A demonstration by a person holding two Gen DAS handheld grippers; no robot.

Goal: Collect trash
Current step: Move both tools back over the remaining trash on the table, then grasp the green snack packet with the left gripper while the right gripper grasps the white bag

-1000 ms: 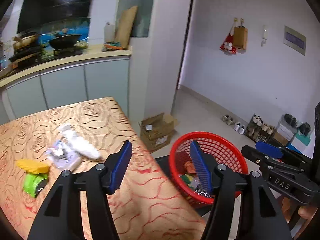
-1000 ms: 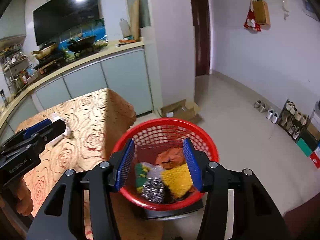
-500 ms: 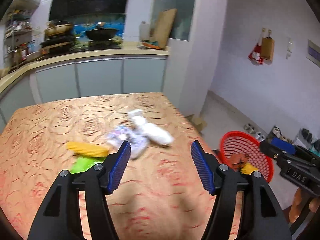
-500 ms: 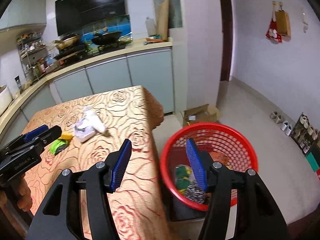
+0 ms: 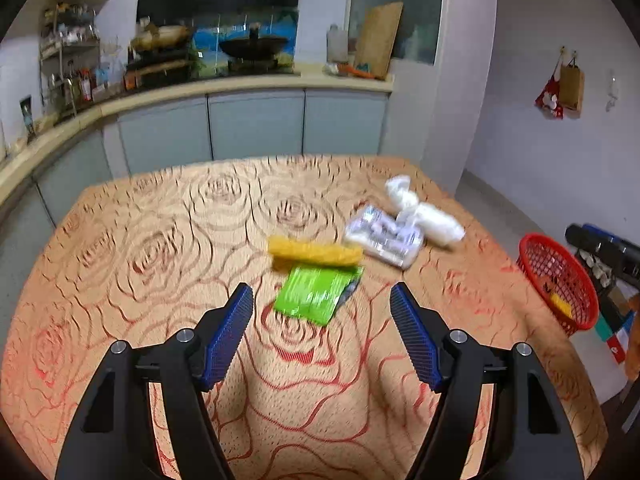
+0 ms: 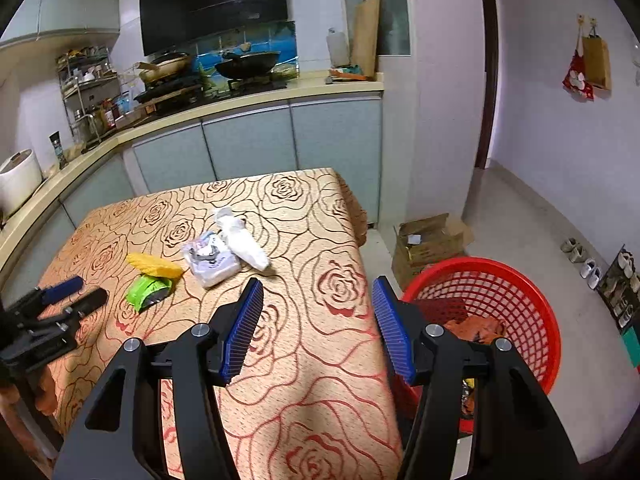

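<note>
Orange cloth with a red rose pattern covers the worktop (image 6: 304, 240), whose right edge drops off at the middle of the right wrist view; past that edge the red basket (image 6: 520, 300) stands lower, at the lower right of the frame, with bare floor beyond it. In the left wrist view the near and left stretches of the cloth lie bare, and the basket (image 5: 560, 280) shows at the right edge of the frame.

The trash sits in a loose cluster: a green wrapper (image 5: 316, 292), a yellow piece (image 5: 314, 252) touching its far edge, a clear packet (image 5: 382, 236) to the right, and a white bag (image 5: 424, 216) against that.

The left gripper (image 5: 322, 332) has just been opening its jaws; they stand wide with nothing between them, and the green wrapper lies just ahead of the gap, above it in the frame.

The right gripper (image 6: 318, 320) has just been opening too; its jaws are apart and empty over bare cloth near the right edge, the trash up and to the left, the basket just right of the right-hand jaw.
</note>
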